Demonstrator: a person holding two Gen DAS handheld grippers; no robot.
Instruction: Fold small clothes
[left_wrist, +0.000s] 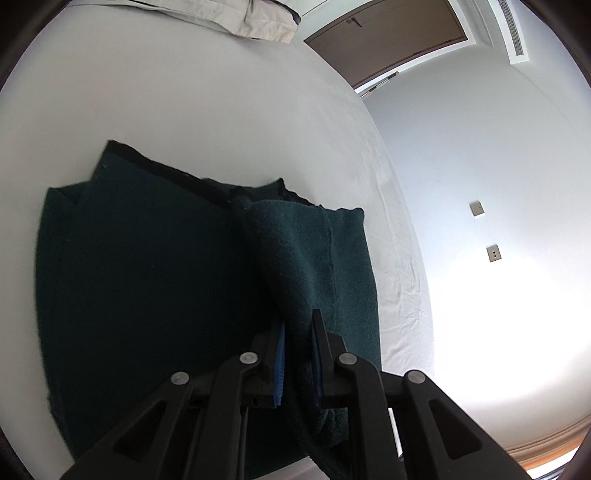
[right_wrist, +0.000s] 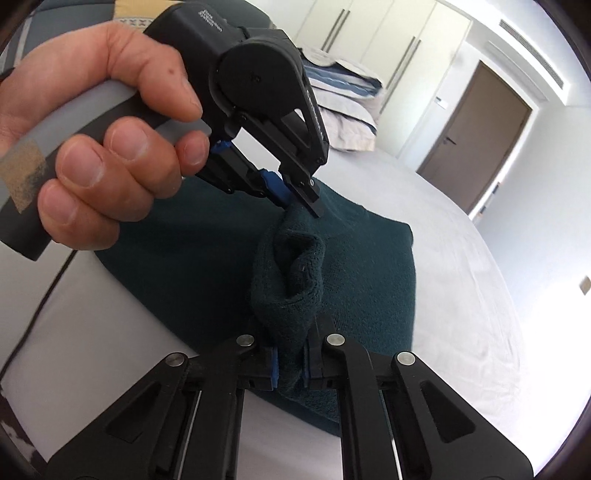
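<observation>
Both sets of jaws are clamped on cloth right now. On my left gripper (left_wrist: 297, 354) the blue pads (left_wrist: 279, 363) squeeze a raised ridge of the dark green garment (left_wrist: 147, 280), and I can see that ridge running away from the fingertips toward the garment's far edge. My right gripper (right_wrist: 291, 363) pinches a bunched, rolled-up fold of the same green knit, which stands up between its fingers like a little hood (the fabric fills the gap completely, so no daylight between the pads).

From the right wrist view I also catch the left gripper (right_wrist: 295, 201) from outside: it bites the top of that same lifted fold, just beyond my right fingers, with the person's left hand (right_wrist: 92, 147) wrapped around its grey handle. So the two grips sit close together on one stretch of cloth.

Moving outward, the rest of the garment lies spread flat on the white bed sheet (left_wrist: 184, 92), partly folded, with a black trimmed edge (left_wrist: 166, 171) along its far side. A beige folded item (left_wrist: 240, 18) sits well apart at the top of the bed. Farther off I see striped pillows (right_wrist: 343, 92), a brown door (right_wrist: 476, 144), white wardrobe doors (right_wrist: 388, 33) and wall switches (left_wrist: 484, 230).
</observation>
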